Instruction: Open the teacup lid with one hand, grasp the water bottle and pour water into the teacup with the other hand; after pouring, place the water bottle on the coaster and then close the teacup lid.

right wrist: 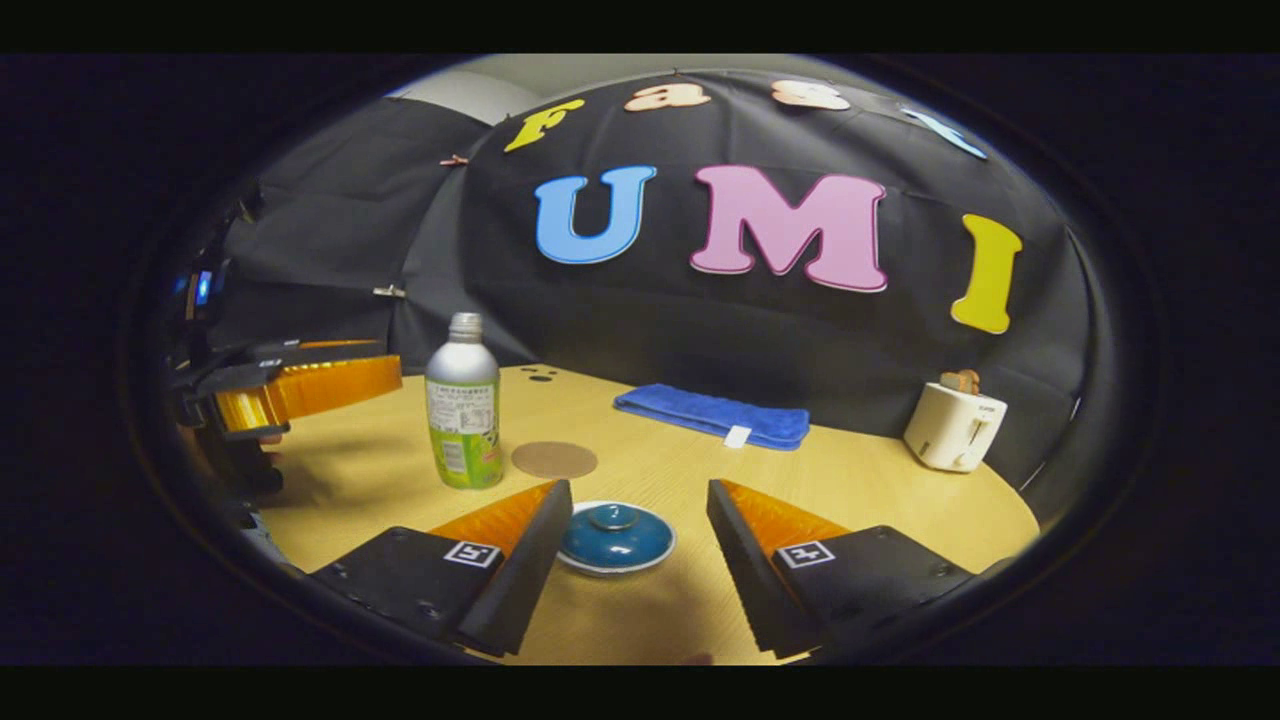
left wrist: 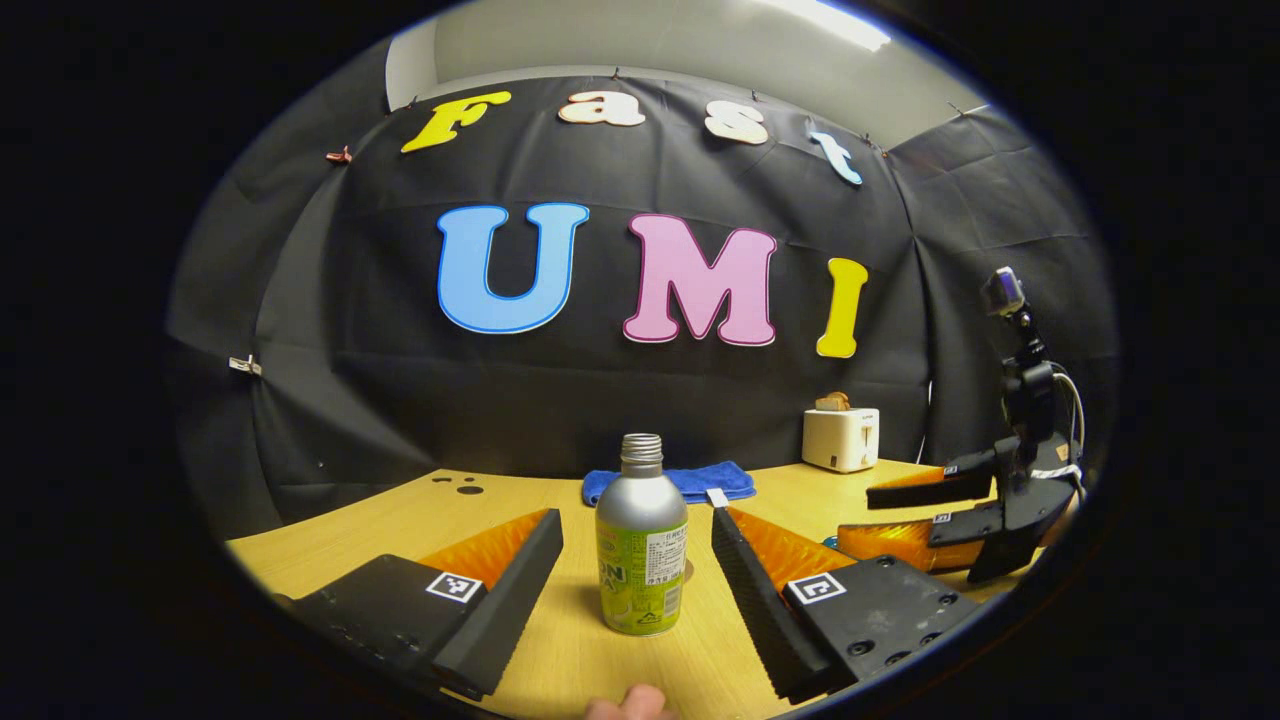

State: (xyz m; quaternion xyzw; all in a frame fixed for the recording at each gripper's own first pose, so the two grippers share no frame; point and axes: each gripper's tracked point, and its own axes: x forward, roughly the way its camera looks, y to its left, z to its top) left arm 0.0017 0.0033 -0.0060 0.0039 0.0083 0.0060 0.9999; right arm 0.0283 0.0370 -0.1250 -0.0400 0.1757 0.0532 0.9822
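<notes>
The teacup lid (right wrist: 615, 535) sits on the cup, low on the worktop (right wrist: 850, 480), towards the near edge, its knob pointing up between the jaws of the right gripper (right wrist: 630, 545). Those jaws stand wide apart, one on each side of the lid and clear of it. The bottle (left wrist: 641, 540) stands upright and uncapped further in from that edge, with the round coaster (right wrist: 554, 459) just beside it. The left gripper (left wrist: 635, 575) faces it with its jaws apart too, flanking the bottle without touching it. A folded blue cloth (right wrist: 712, 415) lies towards the far edge, and a white toaster (right wrist: 953, 425) stands near the far right corner.

The step in hand looks like the two opening grasps: lid first, bottle next. To do it well, the right jaws should centre on the small knob and come in level, since a pinch off to one side could tip the lid. The left jaws should take the bottle around its broad middle, square to it, so that it does not topple.

Both grippers are held low and roughly level over the near edge, pointing towards the booth's back wall.
</notes>
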